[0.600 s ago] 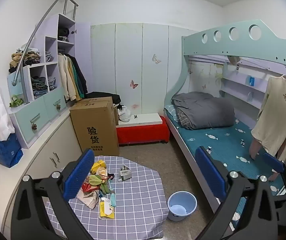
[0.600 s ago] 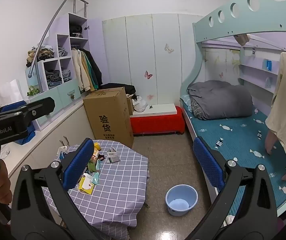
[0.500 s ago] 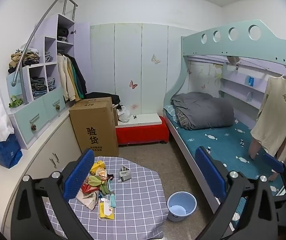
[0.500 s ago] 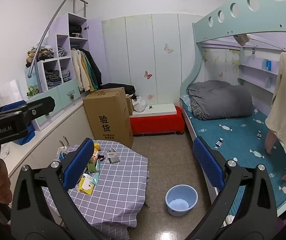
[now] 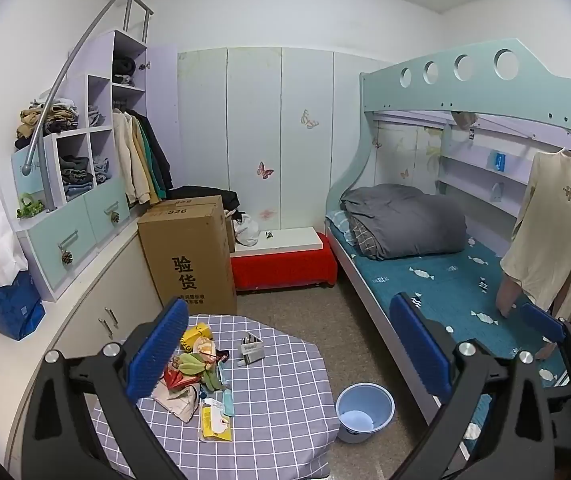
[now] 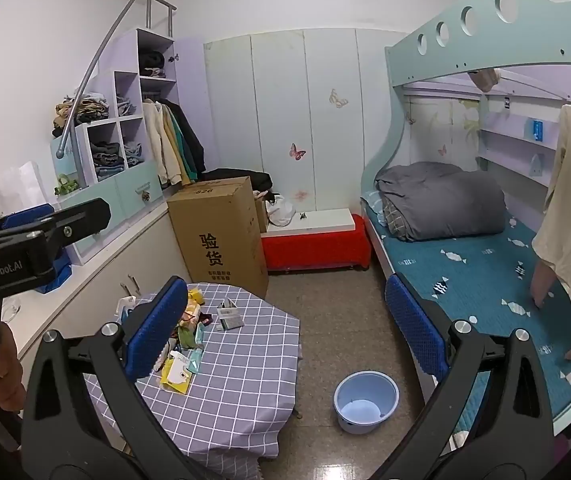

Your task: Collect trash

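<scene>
A pile of trash, wrappers and packets (image 5: 195, 376), lies on the left side of a low table with a purple checked cloth (image 5: 281, 400). A yellow packet (image 5: 215, 426) lies nearest. A small grey box (image 5: 251, 348) sits mid-table. A light blue bin (image 5: 363, 406) stands on the floor right of the table. My left gripper (image 5: 289, 360) is open and empty, high above the table. My right gripper (image 6: 285, 328) is open and empty too. The pile (image 6: 183, 332), the bin (image 6: 365, 398) and the table (image 6: 245, 368) also show in the right wrist view.
A tall cardboard box (image 5: 189, 252) stands behind the table, a red bench (image 5: 283, 266) beside it. A bunk bed (image 5: 437, 280) with a grey duvet runs along the right. Cabinets and shelves (image 5: 65, 216) line the left wall. A shirt (image 5: 557, 232) hangs at the right.
</scene>
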The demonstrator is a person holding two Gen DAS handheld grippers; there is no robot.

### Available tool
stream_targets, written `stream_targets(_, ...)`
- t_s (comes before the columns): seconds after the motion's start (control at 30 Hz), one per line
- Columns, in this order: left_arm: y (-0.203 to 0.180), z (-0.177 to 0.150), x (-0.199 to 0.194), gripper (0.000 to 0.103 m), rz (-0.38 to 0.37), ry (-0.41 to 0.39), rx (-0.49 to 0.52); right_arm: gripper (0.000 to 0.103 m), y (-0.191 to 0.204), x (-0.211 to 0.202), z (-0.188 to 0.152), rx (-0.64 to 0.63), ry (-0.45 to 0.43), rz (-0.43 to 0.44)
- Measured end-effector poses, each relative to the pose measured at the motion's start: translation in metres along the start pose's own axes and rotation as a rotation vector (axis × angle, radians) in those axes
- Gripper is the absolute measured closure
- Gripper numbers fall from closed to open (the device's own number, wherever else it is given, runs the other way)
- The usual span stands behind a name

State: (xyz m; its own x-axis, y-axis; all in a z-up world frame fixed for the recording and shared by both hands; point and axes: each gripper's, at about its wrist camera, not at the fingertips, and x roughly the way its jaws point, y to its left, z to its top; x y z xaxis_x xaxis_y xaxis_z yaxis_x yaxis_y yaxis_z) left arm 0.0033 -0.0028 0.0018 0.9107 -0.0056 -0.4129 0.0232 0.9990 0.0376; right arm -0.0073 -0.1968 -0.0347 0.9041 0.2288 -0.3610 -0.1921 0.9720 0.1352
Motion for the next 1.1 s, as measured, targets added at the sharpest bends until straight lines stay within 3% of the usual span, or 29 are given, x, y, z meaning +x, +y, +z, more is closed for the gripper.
stream_targets(1.1, 0.0079, -0.0018, -0.0016, 0.004, -0.008, -0.003, -0.009, 0.006, 0.0057, 0.0, -0.0041, 0.012, 0.001, -0.003)
